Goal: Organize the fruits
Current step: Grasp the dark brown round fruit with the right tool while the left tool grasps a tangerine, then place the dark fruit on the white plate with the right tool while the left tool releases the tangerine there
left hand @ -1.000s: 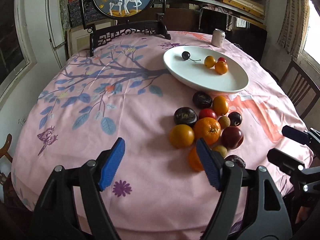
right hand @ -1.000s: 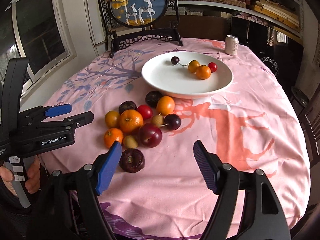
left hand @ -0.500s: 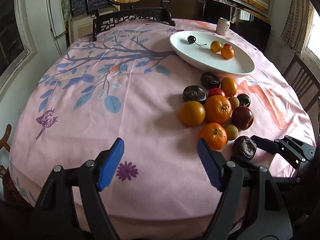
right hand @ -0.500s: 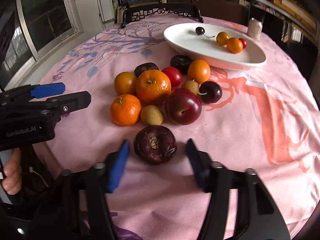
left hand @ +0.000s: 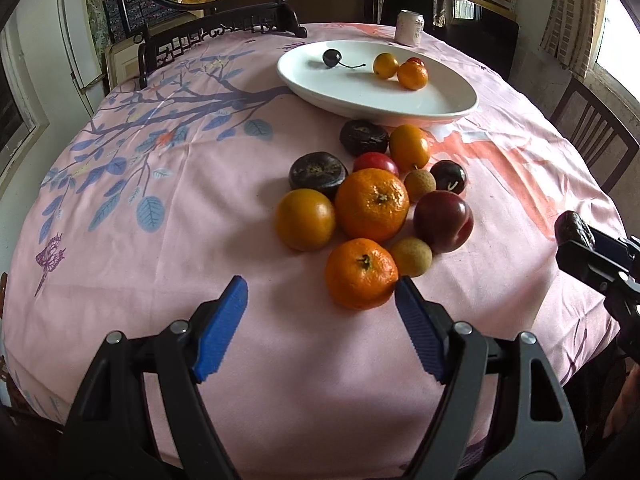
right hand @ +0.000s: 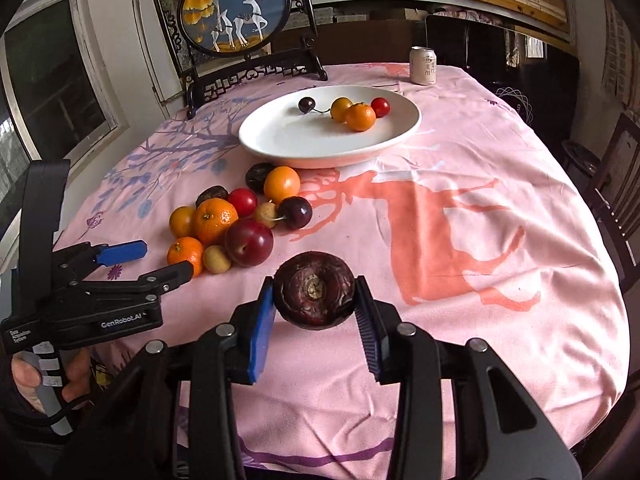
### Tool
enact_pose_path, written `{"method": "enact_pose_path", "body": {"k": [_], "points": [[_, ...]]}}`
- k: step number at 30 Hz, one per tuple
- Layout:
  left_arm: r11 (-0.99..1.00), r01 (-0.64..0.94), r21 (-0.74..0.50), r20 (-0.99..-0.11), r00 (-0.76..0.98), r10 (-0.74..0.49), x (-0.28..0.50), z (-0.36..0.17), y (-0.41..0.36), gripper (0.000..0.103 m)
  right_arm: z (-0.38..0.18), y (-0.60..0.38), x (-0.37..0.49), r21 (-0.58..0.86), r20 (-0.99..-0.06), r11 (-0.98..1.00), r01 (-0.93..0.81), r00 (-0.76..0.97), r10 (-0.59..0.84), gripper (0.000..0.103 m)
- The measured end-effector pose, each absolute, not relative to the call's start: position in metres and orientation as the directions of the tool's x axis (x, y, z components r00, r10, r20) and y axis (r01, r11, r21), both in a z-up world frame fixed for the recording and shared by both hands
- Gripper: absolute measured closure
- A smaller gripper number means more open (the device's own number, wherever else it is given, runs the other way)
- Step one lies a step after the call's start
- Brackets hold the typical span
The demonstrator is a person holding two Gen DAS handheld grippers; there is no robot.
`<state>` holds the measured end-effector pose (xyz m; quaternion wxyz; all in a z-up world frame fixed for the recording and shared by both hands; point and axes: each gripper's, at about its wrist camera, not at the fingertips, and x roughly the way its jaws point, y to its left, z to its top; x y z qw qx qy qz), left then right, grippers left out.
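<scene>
My right gripper (right hand: pixel 315 300) is shut on a dark purple wrinkled fruit (right hand: pixel 314 294) and holds it above the pink cloth; the fruit also shows at the right edge of the left wrist view (left hand: pixel 573 229). My left gripper (left hand: pixel 320 308) is open and empty, just in front of a small orange (left hand: pixel 361 273). A pile of oranges, plums, dark fruits and small tan fruits (right hand: pixel 240 220) lies on the cloth. A white oval plate (right hand: pixel 280 136) behind it holds a cherry (right hand: pixel 307 104), two small orange fruits and a red one.
A drink can (right hand: pixel 423 65) stands at the table's far edge. A framed round deer picture on a dark stand (right hand: pixel 236 12) is behind the plate. Dark wooden chairs (left hand: pixel 592 136) stand at the table's right side.
My right gripper closed on the dark purple fruit and lifted it off the cloth. My left gripper moved closer to the fruit pile and stayed open.
</scene>
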<state>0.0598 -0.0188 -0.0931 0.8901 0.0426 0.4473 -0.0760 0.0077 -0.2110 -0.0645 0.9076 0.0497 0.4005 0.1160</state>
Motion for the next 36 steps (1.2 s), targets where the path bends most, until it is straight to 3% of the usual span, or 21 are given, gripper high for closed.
{"method": "enact_pose_path", "body": {"k": [3, 6, 7, 24, 36], "points": [[0.983, 0.185, -0.007, -0.806, 0.581, -0.116, 0.066, -0.096, -0.024, 0.035, -0.065, -0.214, 0.007, 0.197, -0.713, 0.966, -0.165, 0.653, 0.257, 0.063], [0.978, 0.203, -0.052, -0.801, 0.576, -0.163, 0.072, -0.096, -0.026, 0.052, -0.067, -0.215, 0.006, 0.216, -0.713, 0.963, -0.163, 0.647, 0.269, 0.063], [0.974, 0.215, -0.072, -0.805, 0.564, -0.184, 0.073, -0.096, -0.026, 0.064, -0.067, -0.216, 0.006, 0.221, -0.714, 0.962, -0.161, 0.646, 0.272, 0.063], [0.968, 0.221, -0.114, -0.753, 0.617, -0.23, 0.036, -0.061, -0.006, 0.065, -0.06, -0.205, 0.004, 0.226, -0.699, 0.958, -0.174, 0.656, 0.284, 0.063], [0.97, 0.227, -0.089, -0.759, 0.614, -0.214, 0.099, -0.028, -0.012, 0.065, -0.062, -0.208, 0.029, 0.242, -0.709, 0.951, -0.19, 0.635, 0.307, 0.063]]}}
